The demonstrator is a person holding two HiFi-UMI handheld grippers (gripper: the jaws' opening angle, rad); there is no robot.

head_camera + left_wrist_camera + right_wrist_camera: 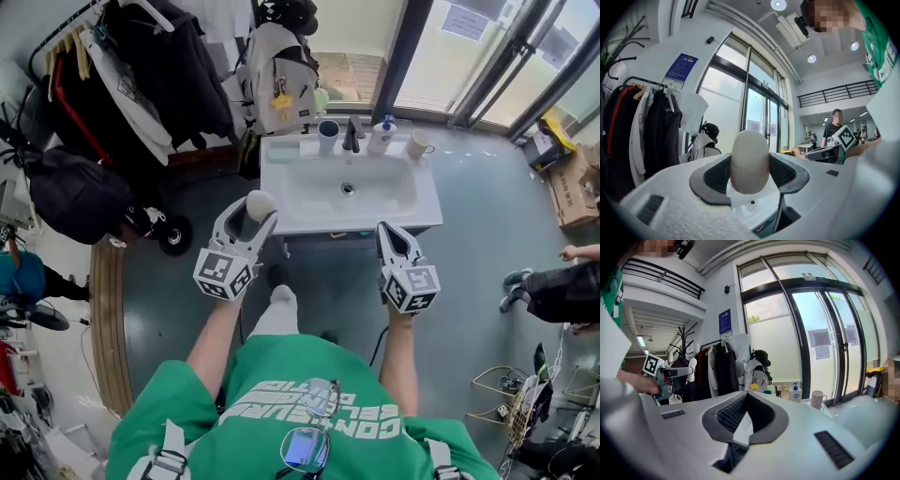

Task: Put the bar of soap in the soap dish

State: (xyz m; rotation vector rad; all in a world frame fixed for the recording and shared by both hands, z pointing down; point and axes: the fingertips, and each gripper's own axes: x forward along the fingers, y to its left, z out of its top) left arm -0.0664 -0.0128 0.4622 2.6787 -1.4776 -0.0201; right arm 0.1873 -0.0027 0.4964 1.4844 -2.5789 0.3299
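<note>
**Cream soap gripped, dish not yet reached**

Our left tool [253, 214] is clamped on the oval bar of soap [749, 161], which stands upright between the pads, in the air near us. Our right tool [746, 404] is closed on nothing. Farther off is the sink [309, 202], with what we take for the soap dish [284, 148] on its far left corner. We judge the bar light, hard and slippery, best held across its middle.
</note>
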